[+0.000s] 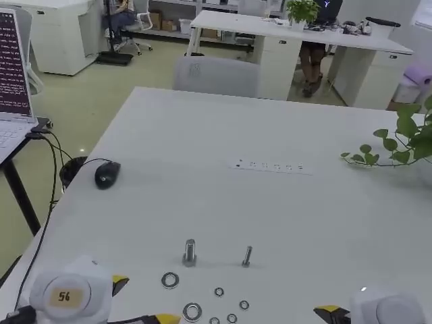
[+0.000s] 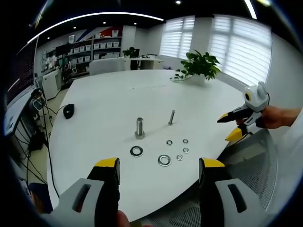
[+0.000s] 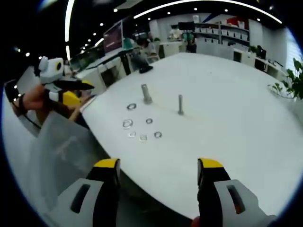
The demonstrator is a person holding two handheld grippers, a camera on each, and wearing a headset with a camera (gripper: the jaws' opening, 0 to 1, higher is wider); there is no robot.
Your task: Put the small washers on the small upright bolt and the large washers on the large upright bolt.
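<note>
We see our left gripper [image 2: 158, 164] and right gripper [image 3: 157, 163] both spread wide, empty, hovering short of the washers [image 2: 164, 160].

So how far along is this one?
Done: nothing; the large bolt and small bolt both stand bare. In hand: nothing; the left gripper and right gripper are open and empty. Left: everything. Two large washers and four small washers lie loose on the table near the bolts.

"56" sticker [image 1: 64, 295], L gripper [image 1: 143, 300]
</note>
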